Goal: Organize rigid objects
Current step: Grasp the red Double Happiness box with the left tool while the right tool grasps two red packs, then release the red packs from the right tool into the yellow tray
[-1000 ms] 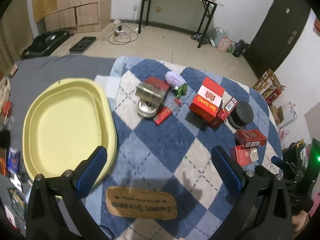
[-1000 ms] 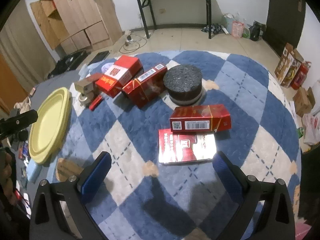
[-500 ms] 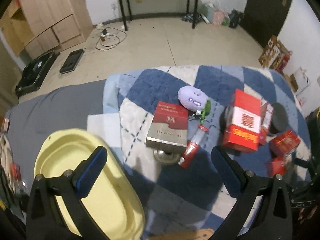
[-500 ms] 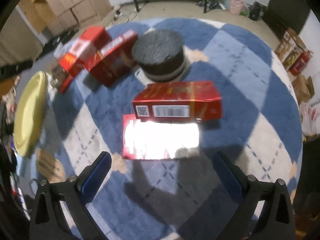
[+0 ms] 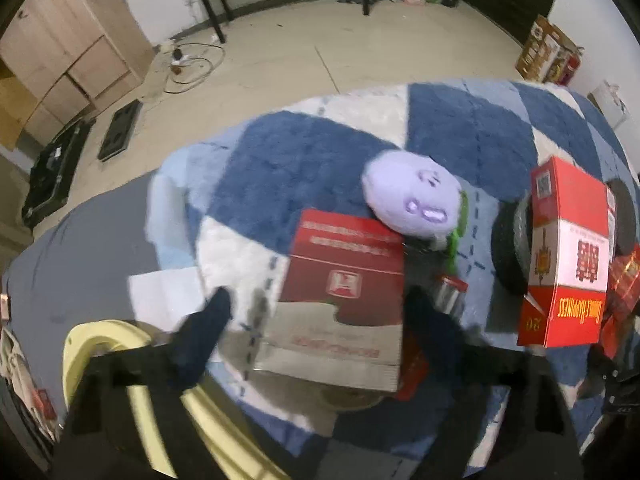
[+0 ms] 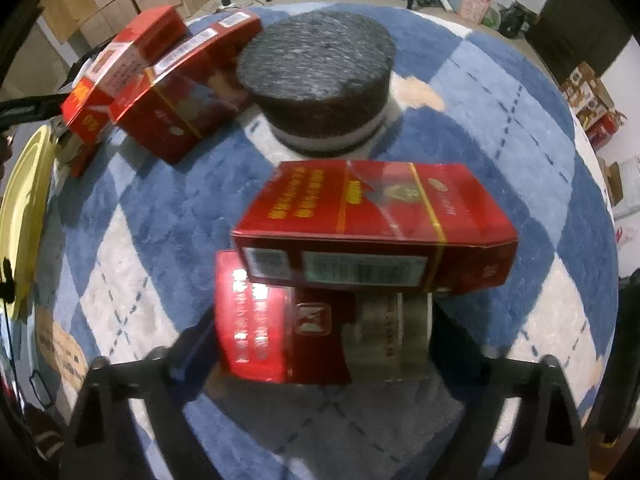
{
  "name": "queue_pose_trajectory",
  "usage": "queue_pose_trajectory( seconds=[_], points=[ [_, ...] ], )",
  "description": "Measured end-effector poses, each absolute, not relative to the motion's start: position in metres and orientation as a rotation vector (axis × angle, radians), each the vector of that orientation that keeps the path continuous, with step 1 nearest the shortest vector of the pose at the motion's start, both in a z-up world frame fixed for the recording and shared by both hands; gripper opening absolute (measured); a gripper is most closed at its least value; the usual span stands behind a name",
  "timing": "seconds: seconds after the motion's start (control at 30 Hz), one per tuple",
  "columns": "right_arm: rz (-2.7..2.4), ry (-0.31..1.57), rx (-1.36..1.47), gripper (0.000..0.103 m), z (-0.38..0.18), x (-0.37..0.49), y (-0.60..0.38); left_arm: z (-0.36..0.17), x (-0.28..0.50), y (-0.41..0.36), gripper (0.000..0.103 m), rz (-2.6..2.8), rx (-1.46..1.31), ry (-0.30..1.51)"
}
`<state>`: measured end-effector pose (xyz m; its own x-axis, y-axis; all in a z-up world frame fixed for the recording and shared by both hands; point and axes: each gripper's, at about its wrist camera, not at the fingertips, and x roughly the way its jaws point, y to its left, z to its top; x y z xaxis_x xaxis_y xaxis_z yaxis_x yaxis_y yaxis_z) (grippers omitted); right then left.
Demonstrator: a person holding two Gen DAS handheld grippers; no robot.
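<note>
In the left wrist view my left gripper (image 5: 316, 308) is open, one finger on each side of a red and silver box (image 5: 340, 300) that rests on a round metal tin (image 5: 352, 398). A purple plush (image 5: 412, 200) lies just behind it. A tall red and white box (image 5: 568, 256) stands at the right. In the right wrist view my right gripper (image 6: 320, 332) is open around a flat red and silver box (image 6: 304, 324). A dark red box (image 6: 372, 228) lies just beyond it, touching it.
A yellow oval tray (image 5: 120, 344) sits at the left, also in the right wrist view (image 6: 24, 184). A black round container (image 6: 316, 76) and two more red boxes (image 6: 180, 92) stand further back on the blue and white checked rug (image 6: 500, 128).
Both grippers have moved forward and down. The left one now straddles the red and silver box; the right one now straddles the flat red box. Both stay open.
</note>
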<state>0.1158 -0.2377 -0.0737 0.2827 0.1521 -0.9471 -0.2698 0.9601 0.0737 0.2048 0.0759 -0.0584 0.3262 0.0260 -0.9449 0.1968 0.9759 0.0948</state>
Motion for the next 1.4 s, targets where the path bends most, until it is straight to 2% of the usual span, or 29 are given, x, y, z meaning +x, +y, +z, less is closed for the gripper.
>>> queue_pose_trajectory(
  seconds=[0.03, 0.2, 0.37, 0.5, 0.6, 0.7, 0.83, 1.13, 1.33, 1.37, 1.4],
  points=[
    [0.291, 1.254, -0.110, 0.090, -0.073, 0.114, -0.238, -0.061, 0.204, 0.074, 0.063, -0.127, 0.200, 1.247],
    [0.340, 1.231, -0.101, 0.090, -0.055, 0.101, -0.237, -0.042, 0.192, 0.078, 0.058, -0.124, 0.150, 1.206],
    [0.447, 1.209, -0.159, 0.090, -0.028, 0.062, -0.231, 0.011, 0.156, 0.099, 0.058, -0.125, 0.110, 1.117],
    [0.640, 1.157, -0.170, 0.090, -0.001, 0.035, -0.192, 0.047, 0.124, 0.148, 0.058, -0.070, 0.043, 1.037],
    [0.744, 1.075, -0.203, 0.090, 0.023, 0.027, -0.149, 0.054, 0.097, 0.195, 0.058, 0.016, 0.017, 1.007],
    [0.882, 0.948, -0.217, 0.090, 0.053, 0.021, -0.075, 0.041, 0.081, 0.241, 0.058, 0.099, -0.037, 1.009],
    [0.957, 0.846, -0.368, 0.090, 0.048, 0.017, 0.021, 0.002, 0.071, 0.297, 0.058, 0.168, -0.085, 1.050],
    [0.970, 0.968, -0.532, 0.090, -0.015, 0.049, 0.128, -0.064, 0.073, 0.336, 0.059, 0.166, -0.210, 1.092],
    [0.938, 0.994, -0.573, 0.091, -0.039, 0.053, 0.155, -0.076, 0.070, 0.339, 0.059, 0.157, -0.240, 1.105],
    [0.935, 0.993, -0.573, 0.091, -0.040, 0.053, 0.159, -0.075, 0.068, 0.339, 0.062, 0.155, -0.253, 1.103],
    [0.935, 0.988, -0.565, 0.092, -0.040, 0.051, 0.159, -0.073, 0.067, 0.339, 0.072, 0.160, -0.265, 1.100]
  ],
)
